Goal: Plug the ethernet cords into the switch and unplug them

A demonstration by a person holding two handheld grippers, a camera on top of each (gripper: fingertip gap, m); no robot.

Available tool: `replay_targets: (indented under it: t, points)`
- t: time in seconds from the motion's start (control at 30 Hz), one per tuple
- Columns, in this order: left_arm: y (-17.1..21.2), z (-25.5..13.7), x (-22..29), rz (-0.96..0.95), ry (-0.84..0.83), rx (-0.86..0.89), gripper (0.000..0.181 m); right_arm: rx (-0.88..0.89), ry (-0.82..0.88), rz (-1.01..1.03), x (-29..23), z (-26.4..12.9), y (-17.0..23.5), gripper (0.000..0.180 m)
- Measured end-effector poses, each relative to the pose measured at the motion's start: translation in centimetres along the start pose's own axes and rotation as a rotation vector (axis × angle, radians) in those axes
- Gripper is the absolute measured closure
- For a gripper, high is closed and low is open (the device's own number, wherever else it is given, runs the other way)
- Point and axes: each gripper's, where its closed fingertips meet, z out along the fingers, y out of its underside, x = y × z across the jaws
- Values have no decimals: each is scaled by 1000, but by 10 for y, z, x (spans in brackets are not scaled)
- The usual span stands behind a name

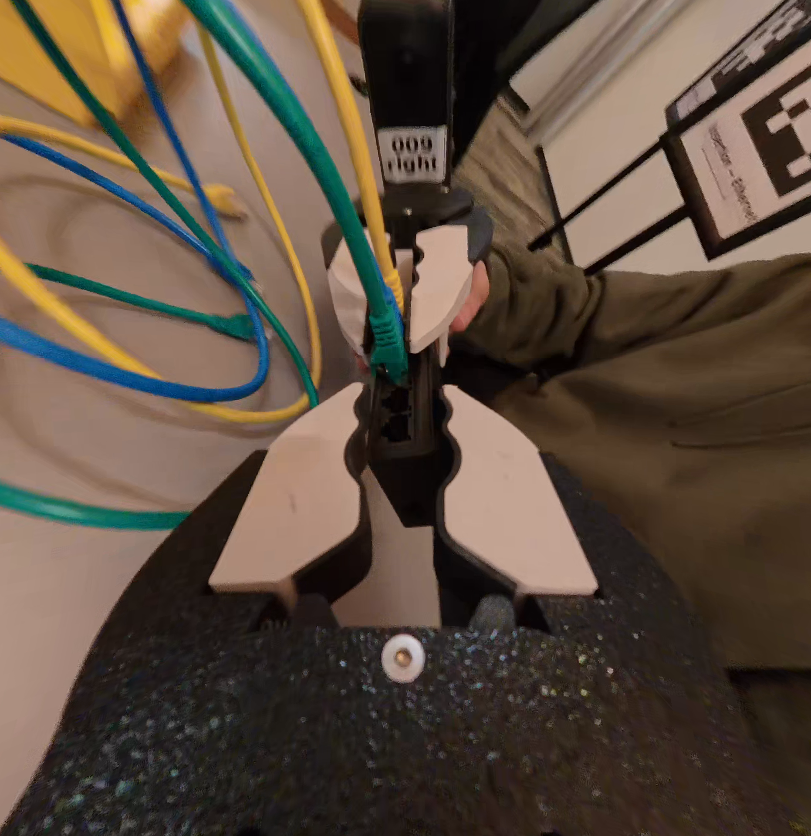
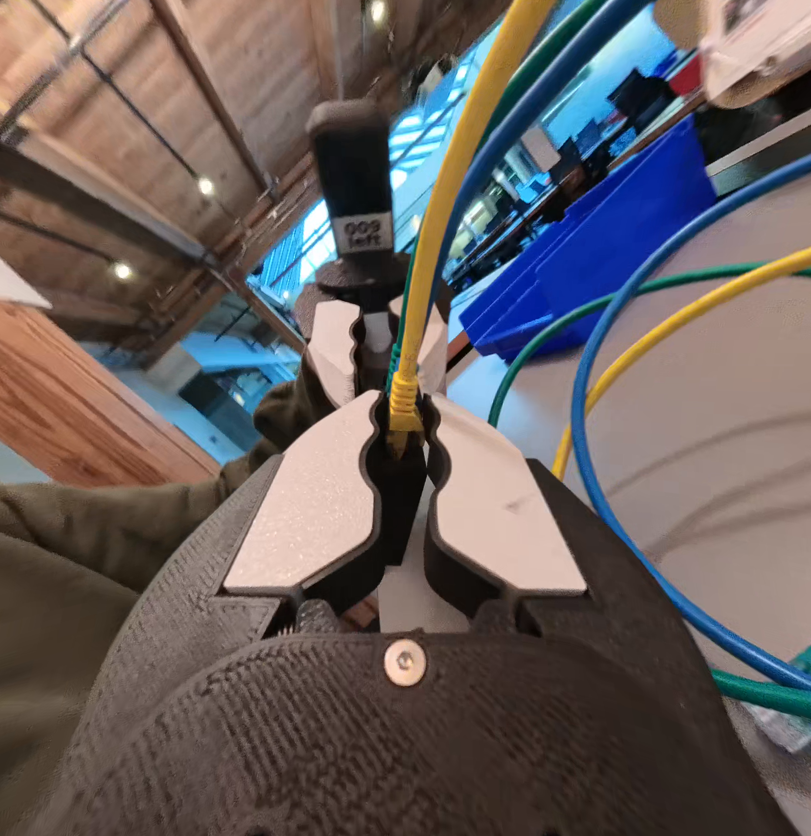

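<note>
The black switch (image 1: 406,457) is held in the air between both grippers. My left gripper (image 1: 403,398) is shut on its near end, beside two empty ports (image 1: 397,416). A green plug (image 1: 388,344) sits in the port beyond them, with a blue plug (image 1: 394,307) and a yellow plug (image 1: 394,282) after it. My right gripper (image 1: 390,353) closes on the far end. In the right wrist view, my right gripper (image 2: 404,402) pinches the switch (image 2: 401,502), with the yellow plug (image 2: 406,407) between its fingertips. The left gripper (image 2: 385,389) faces it.
Loops of yellow, blue and green cord hang to the left over the beige table (image 1: 78,588). Loose plug ends lie there, yellow (image 1: 220,199) and green (image 1: 236,325). A yellow box (image 1: 55,54), a framed marker sheet (image 1: 756,149), blue bins (image 2: 598,271) and olive sleeves (image 1: 621,339) surround.
</note>
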Motion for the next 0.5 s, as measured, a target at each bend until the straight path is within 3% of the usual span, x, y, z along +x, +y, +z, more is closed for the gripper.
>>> replay_targets:
  t: [0.13, 0.23, 0.33, 0.4, 0.5]
  points:
    - [-16, -5, -17, 275, -267, 126, 162, 82, 76, 16, 17, -8, -10, 165]
    - [-33, -25, -31, 454, -575, 283, 142, 195, 86, 80, 22, -15, -27, 165]
    - [-48, -49, -37, 541, -862, 537, 104, 283, 109, 121, 23, -14, -40, 165]
    - [-48, -53, -35, 540, -949, 657, 104, 341, 125, 144, 24, -11, -44, 165]
    - [-47, -45, -30, 571, -976, 706, 113, 416, 115, 214, 26, -8, -46, 165]
